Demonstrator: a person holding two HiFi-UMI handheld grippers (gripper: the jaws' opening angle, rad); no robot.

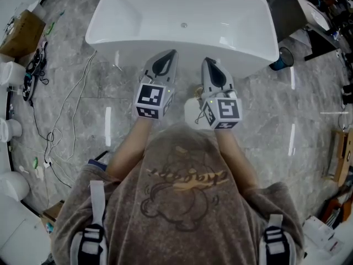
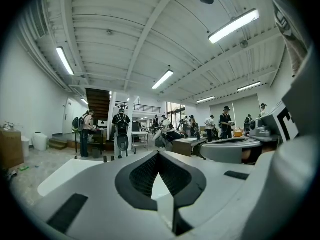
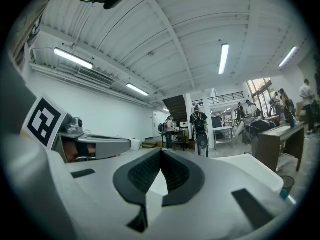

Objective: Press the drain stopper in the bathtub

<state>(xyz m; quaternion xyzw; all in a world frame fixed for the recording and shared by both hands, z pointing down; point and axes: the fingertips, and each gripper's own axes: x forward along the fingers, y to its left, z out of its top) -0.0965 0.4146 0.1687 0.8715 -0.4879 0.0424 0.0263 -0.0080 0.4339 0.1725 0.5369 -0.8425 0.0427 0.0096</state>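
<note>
A white oval bathtub (image 1: 110, 16) stands on the grey marble floor in front of me in the head view. Its small round drain stopper (image 1: 184, 25) sits in the middle of the tub floor. My left gripper (image 1: 170, 55) and right gripper (image 1: 206, 61) are side by side close to my chest, short of the tub's near rim and well back from the stopper. Both point toward the tub. In the left gripper view the left gripper (image 2: 158, 155) has its tips touching, with nothing held. In the right gripper view the right gripper (image 3: 161, 152) is likewise shut and empty.
Loose cables (image 1: 60, 120) trail over the floor at the left, near a cardboard box (image 1: 19, 33). A blue cup-like object (image 1: 284, 57) stands by the tub's right end. Several people (image 2: 121, 129) and a desk (image 3: 275, 144) stand far off in the hall.
</note>
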